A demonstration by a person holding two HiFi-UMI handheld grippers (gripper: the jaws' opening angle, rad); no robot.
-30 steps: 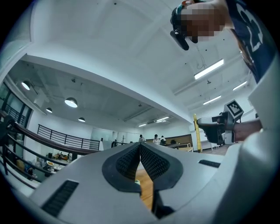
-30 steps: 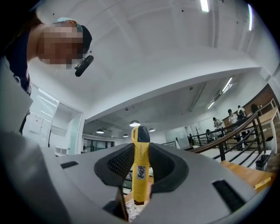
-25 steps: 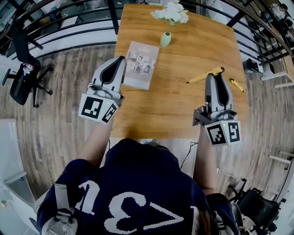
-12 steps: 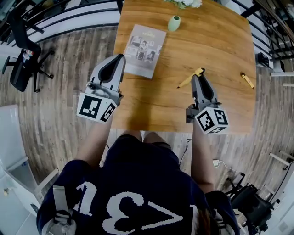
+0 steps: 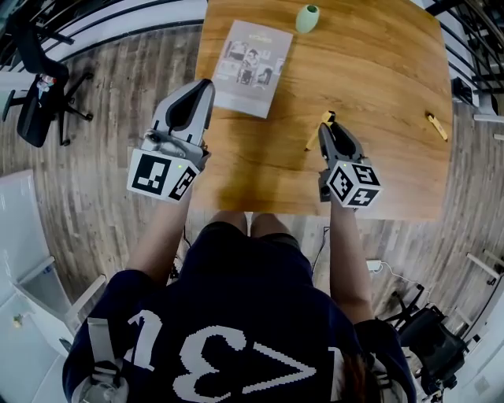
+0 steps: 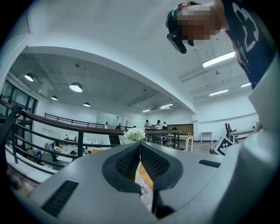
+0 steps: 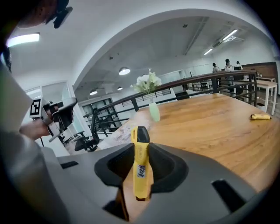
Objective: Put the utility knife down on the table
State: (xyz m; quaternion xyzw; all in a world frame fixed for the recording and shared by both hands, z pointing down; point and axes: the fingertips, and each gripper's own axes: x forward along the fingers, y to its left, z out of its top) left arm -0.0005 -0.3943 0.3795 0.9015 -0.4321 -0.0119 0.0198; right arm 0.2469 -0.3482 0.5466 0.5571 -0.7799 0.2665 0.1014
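A yellow utility knife (image 7: 140, 168) with a black tip stands clamped between the jaws of my right gripper (image 7: 141, 164), which is shut on it. In the head view the right gripper (image 5: 331, 135) hangs over the wooden table (image 5: 378, 94) near its front edge, and the knife (image 5: 316, 132) sticks out to the left of the jaws. My left gripper (image 5: 194, 101) is held at the table's left edge with its jaws pressed together and nothing in them. In the left gripper view the left gripper (image 6: 140, 159) points over the table.
A magazine (image 5: 252, 67) lies on the table's left part beside the left gripper. A pale green vase (image 5: 308, 17) stands at the far edge. A second small yellow tool (image 5: 437, 126) lies at the right edge. An office chair (image 5: 35, 94) stands on the floor left.
My right gripper has carried the knife leftward and nearer to the table's front edge. The head view has shifted, so the vase and flowers slid up and out of the picture. The left gripper kept its place.
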